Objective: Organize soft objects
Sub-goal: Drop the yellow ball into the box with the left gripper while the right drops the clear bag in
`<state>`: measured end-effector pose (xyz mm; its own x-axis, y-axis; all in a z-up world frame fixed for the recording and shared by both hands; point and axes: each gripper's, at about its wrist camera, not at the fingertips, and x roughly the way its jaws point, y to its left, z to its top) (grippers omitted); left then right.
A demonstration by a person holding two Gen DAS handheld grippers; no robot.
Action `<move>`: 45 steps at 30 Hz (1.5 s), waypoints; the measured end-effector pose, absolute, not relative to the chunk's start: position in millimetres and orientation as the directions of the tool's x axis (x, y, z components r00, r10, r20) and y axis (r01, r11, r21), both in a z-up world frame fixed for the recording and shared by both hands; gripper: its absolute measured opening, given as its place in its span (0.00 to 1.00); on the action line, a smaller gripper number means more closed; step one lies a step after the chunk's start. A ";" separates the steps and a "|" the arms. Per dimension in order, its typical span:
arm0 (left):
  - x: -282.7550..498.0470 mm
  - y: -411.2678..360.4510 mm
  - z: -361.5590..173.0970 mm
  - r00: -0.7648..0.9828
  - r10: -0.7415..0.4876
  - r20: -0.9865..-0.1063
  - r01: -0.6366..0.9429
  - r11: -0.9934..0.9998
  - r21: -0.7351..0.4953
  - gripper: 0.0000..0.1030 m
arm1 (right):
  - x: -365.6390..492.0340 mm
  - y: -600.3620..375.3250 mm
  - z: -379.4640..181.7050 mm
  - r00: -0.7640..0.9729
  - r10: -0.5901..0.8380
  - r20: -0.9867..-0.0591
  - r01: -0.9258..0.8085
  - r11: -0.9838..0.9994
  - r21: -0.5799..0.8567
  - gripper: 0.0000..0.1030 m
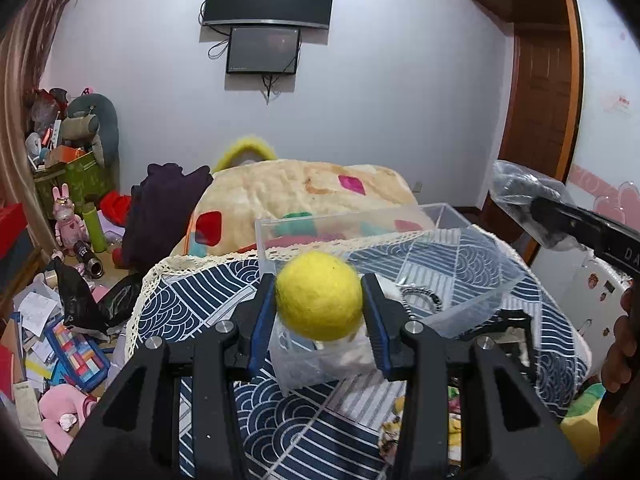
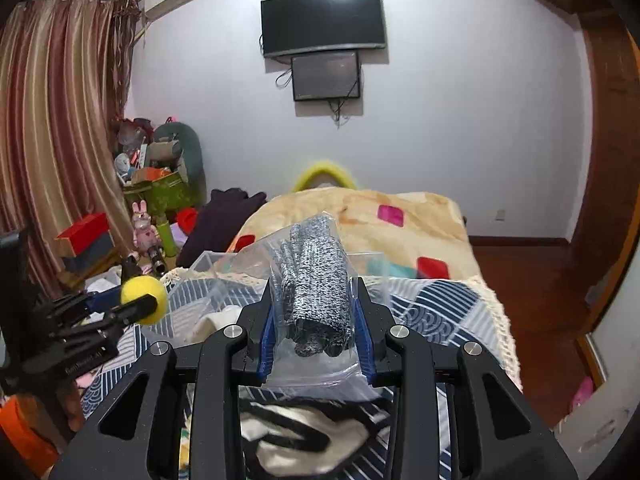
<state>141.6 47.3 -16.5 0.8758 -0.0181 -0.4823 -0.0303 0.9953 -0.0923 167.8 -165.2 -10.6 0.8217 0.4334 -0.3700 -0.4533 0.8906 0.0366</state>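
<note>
A: What has the left gripper (image 1: 319, 300) got?

B: A yellow felt ball (image 1: 319, 295), pinched between its blue-lined fingers (image 1: 262, 320); both pads press into its sides. The ball is lifted clear of the cloth, hanging above a small clear plastic box (image 1: 312, 360) just below the fingertips.

A: And beyond the tips?

B: A larger clear plastic bin (image 1: 360, 236) stands on the blue wave-patterned cloth with a lace edge (image 1: 208, 292). Some dark ring-shaped item lies inside it, just right of the right finger; I can't tell what it is. Past the bin is a beige blanket with coloured patches (image 1: 304, 188).

A: The right gripper (image 2: 316, 312)?

B: Clamped on a clear zip bag (image 2: 312, 368) holding a rolled black-and-white knit, gloves by the look of it (image 2: 316, 280). The fingers (image 2: 266, 332) squeeze the bag from both sides, and the knit roll stands up between them, top leaning away from the camera. It is held in the air over the same cloth (image 2: 436, 308).

A: How do the two tools sit relative to each other?

B: From the right wrist, the left gripper (image 2: 146, 300) with its ball (image 2: 144, 294) is off to the left, well apart. From the left wrist, the bagged knit (image 1: 524, 196) shows far right, higher than the ball. Below the right gripper, a cream fabric piece with black bands (image 2: 304, 436) lies on the cloth.
</note>
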 end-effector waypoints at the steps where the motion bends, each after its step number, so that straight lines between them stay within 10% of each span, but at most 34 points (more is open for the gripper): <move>1: 144.6 47.8 -18.5 0.872 -0.015 -0.488 -0.033 0.995 -0.089 0.41 | 169.4 -161.1 -12.8 0.817 0.433 -0.380 -0.457 0.889 0.030 0.30; 23: 177.7 28.8 -51.5 0.813 -0.016 -0.582 -0.007 0.999 -0.037 0.43 | 218.0 -111.4 -64.5 0.672 0.391 -0.629 -0.514 0.858 -0.016 0.34; 45: 116.7 7.1 -25.9 0.837 -0.109 -0.536 0.093 0.994 -0.058 0.70 | 159.0 -149.1 -42.0 0.746 0.425 -0.513 -0.529 0.846 -0.068 0.80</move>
